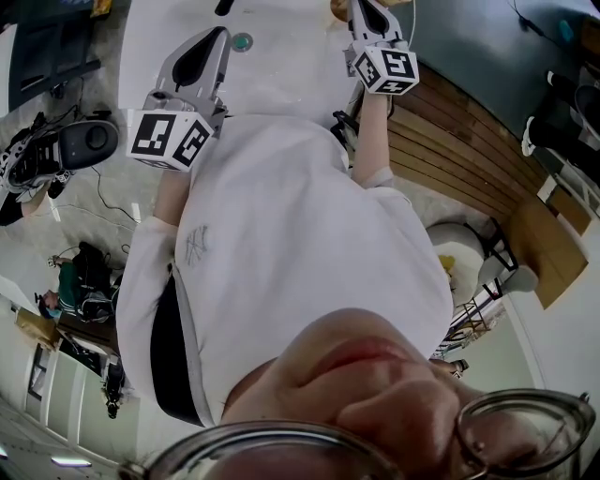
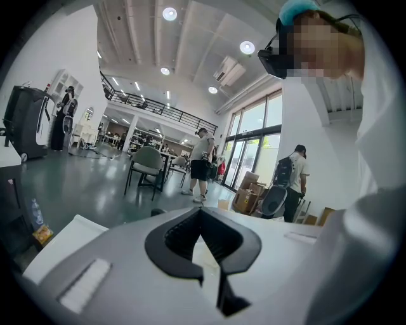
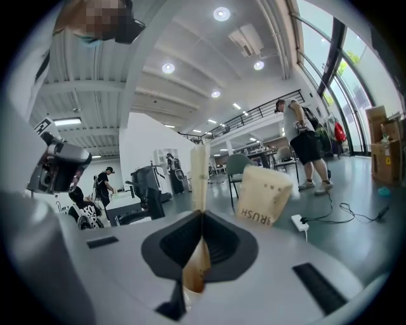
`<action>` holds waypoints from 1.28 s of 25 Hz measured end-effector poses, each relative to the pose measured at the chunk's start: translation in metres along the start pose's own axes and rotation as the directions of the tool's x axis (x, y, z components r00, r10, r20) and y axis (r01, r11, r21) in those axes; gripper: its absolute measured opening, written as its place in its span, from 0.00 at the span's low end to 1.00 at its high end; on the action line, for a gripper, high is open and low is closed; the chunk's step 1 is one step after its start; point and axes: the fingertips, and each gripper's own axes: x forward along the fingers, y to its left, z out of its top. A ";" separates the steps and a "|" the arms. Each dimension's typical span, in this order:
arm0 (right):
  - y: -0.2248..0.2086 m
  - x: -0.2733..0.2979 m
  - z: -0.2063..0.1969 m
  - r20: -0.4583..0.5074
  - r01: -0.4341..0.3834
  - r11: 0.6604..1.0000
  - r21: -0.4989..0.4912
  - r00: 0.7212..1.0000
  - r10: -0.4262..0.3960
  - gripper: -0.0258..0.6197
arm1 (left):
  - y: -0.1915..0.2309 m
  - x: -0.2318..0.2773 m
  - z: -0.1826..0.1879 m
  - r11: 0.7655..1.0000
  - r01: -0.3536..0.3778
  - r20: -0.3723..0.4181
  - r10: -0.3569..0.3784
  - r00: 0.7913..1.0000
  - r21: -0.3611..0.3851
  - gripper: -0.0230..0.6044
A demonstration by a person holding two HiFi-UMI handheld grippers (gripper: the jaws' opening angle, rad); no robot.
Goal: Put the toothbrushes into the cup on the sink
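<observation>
In the right gripper view my right gripper (image 3: 202, 216) is shut on a cream toothbrush (image 3: 199, 174), which stands upright between the jaws. Just right of it is a beige paper cup (image 3: 262, 194) printed "BRUSH", tilted, its mouth hidden from me. My left gripper (image 2: 200, 209) has its jaw tips together with nothing between them; white sink surface shows through the gap behind the tips. From the head view both grippers reach over the white sink (image 1: 272, 66), the left gripper (image 1: 217, 37) on the left and the right gripper (image 1: 370, 14) at the top edge. A round drain (image 1: 243, 41) lies between them.
A wooden slatted panel (image 1: 459, 141) runs along the sink's right side. Beyond the sink is an open hall with chairs (image 2: 147, 164), standing people (image 2: 202, 162), cardboard boxes (image 2: 248, 193), dark machines (image 3: 149, 184), and a power strip with cables (image 3: 298, 222) on the floor.
</observation>
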 end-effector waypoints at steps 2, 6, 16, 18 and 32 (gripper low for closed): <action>0.001 0.002 -0.004 -0.020 -0.002 1.000 -0.012 1.000 0.002 0.06 | 0.001 -0.001 0.001 1.000 -0.010 -0.002 0.010 1.000 -0.003 0.04; 0.001 0.004 -0.014 -0.047 0.003 1.000 -0.021 0.999 -0.004 0.06 | 0.001 -0.002 -0.001 1.000 -0.003 0.004 0.003 1.000 -0.001 0.04; 0.001 0.006 -0.012 -0.065 0.025 0.999 -0.022 0.998 -0.026 0.06 | -0.003 -0.005 0.003 1.000 0.023 0.020 -0.023 1.000 -0.003 0.04; 0.002 0.006 -0.011 -0.068 0.027 0.999 -0.024 0.997 -0.029 0.06 | -0.003 -0.006 0.004 1.000 0.025 0.024 -0.024 0.999 -0.005 0.04; 0.009 -0.006 -0.005 -0.076 0.034 0.999 0.001 0.997 -0.033 0.25 | -0.008 -0.011 0.008 0.999 0.041 0.045 -0.040 0.998 -0.018 0.04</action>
